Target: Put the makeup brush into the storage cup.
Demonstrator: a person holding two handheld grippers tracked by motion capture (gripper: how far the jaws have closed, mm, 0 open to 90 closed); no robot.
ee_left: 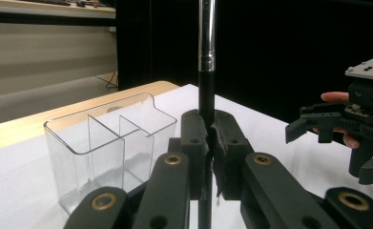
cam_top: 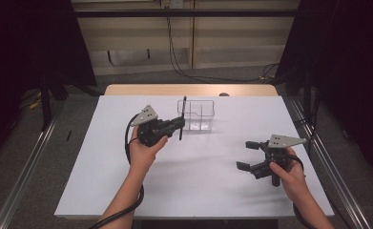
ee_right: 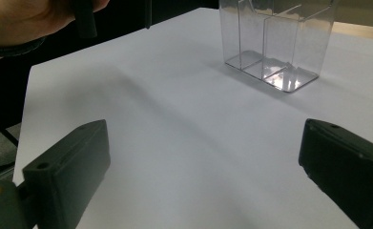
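Left gripper view: my left tongs (ee_left: 208,143) clamp an upright black pen (ee_left: 206,62), probably.
Organizer: clear box (cam_top: 196,115) just beside pen.
Right tongs (cam_top: 247,155): spread wide, nothing held, above tabletop (cam_top: 198,186).

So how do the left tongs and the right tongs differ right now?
The left tongs are shut on a thin black and silver rod, which stands upright; the right tongs are open with nothing between them. In the high view, the left tongs sit close beside the clear divided container, while the right tongs are farther off over bare white table. Both are black, hand-held, and carry a grey plate on top.
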